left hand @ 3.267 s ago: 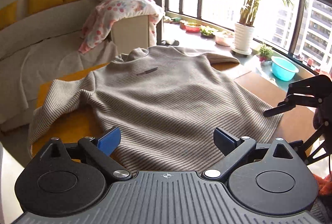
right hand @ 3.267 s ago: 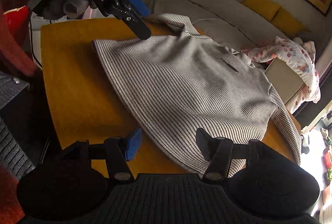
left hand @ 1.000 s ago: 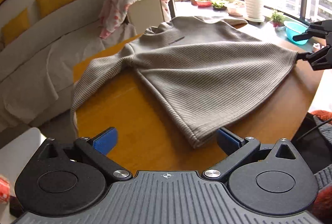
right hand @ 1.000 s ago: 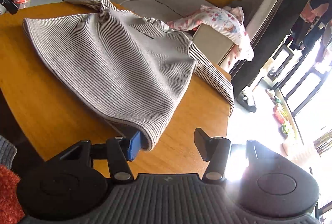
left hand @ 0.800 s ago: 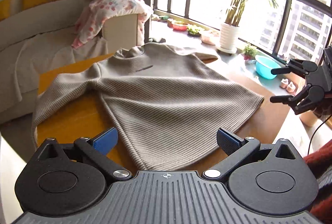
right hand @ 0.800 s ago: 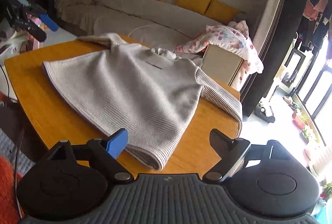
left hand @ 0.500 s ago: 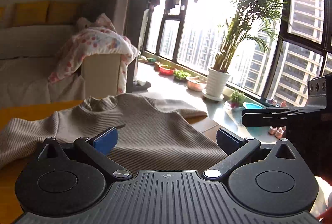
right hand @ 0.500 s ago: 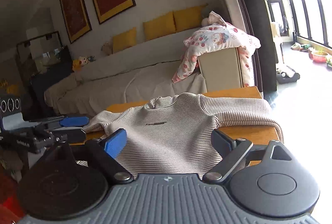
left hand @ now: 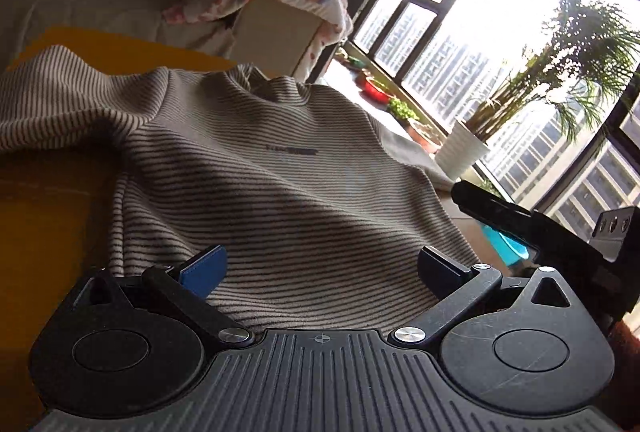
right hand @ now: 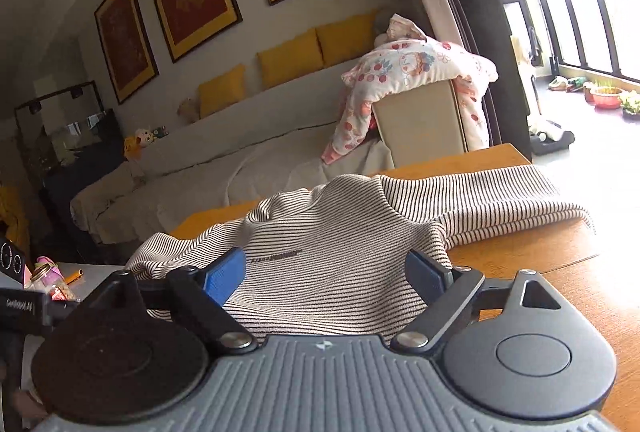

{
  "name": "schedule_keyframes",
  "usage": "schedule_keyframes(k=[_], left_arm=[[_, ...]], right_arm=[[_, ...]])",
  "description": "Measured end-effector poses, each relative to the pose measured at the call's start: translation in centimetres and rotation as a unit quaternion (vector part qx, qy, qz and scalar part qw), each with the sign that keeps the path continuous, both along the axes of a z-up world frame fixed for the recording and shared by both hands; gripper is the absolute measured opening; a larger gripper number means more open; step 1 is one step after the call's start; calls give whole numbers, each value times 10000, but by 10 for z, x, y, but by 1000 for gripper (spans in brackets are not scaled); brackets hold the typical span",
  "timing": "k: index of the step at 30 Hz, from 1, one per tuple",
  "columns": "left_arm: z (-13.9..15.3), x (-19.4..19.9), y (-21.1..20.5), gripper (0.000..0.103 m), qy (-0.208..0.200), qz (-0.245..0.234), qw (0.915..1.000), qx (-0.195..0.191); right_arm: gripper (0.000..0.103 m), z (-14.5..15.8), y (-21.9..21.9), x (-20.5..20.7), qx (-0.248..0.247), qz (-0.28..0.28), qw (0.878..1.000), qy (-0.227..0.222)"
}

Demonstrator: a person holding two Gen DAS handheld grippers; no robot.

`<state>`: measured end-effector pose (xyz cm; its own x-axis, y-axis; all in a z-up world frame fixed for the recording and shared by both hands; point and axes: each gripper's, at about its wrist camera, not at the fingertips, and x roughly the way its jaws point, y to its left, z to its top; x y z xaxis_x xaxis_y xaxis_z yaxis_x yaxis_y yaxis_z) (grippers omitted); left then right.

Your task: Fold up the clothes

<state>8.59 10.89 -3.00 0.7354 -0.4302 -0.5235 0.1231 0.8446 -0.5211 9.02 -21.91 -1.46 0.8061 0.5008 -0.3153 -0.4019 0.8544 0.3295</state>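
The left gripper (left hand: 320, 268) and the right gripper (right hand: 324, 274) were both seen spread wide, nothing clasped, low over the hem of the striped sweater (left hand: 280, 183); the sweater was laid chest-up on the wooden table (right hand: 560, 272), 1 sleeve (right hand: 500, 199) stretched sideways; it was judged soft, light and limp, best pinched at the hem corners; farther off, a white pot (left hand: 460, 155) held a palm, and a teal basin (left hand: 506, 250) was mostly hidden.

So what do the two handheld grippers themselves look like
Both the left gripper and right gripper are black plastic with a ribbed grey top plate, two round covers, silver pivot screws and blue finger pads. The left one carries white "GenRobot.AI" lettering.
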Motion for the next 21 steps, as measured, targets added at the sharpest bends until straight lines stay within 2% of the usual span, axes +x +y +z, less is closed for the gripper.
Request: schedule_keyframes(k=[2, 3, 5, 7, 8, 11, 12, 13, 15, 16, 18, 20, 21], left_arm=[[0, 4, 25, 103, 224, 750, 9948, -647], [0, 6, 42, 103, 339, 1211, 9866, -1044], [-2, 7, 74, 103, 461, 1987, 9617, -1831], [2, 6, 99, 103, 480, 2891, 9364, -1930], [3, 6, 108, 103, 446, 3205, 9275, -1873], [-5, 16, 133, 100, 628, 3587, 9081, -2067], [-8, 21, 139, 90, 656, 3618, 9044, -2165], [-10, 26, 143, 84, 687, 3638, 9037, -2150], [-11, 35, 145, 61, 703, 3682, 9070, -1918], [-11, 40, 145, 53, 701, 3699, 9100, -1740], [-9, 49, 140, 26, 642, 3689, 9182, -1291], [1, 54, 130, 20, 403, 3608, 9290, -724], [13, 54, 119, 17, 98, 3448, 9380, -345]], right_arm=[[90, 0, -1, -2, -4, 0, 10000, -63], [91, 0, 1, -1, -36, 7, 10000, -22], [91, -1, 2, 2, -81, 15, 10000, 34], [91, -1, 2, 2, -79, 23, 10000, 29], [91, -1, 2, 2, -62, 18, 10000, 29], [92, -2, 1, 2, -25, 8, 10000, 32], [92, -2, 1, 2, -20, 6, 10000, 28], [92, -2, 1, 1, -15, 4, 10000, 24], [93, -3, 0, 2, -9, -2, 10000, 27], [93, -3, 0, 2, -7, -9, 10000, 29], [93, -4, -1, 2, 3, -21, 10000, 27], [93, -4, -1, 2, 8, -21, 10000, 30], [93, -4, -1, 3, 10, -16, 10000, 37]])
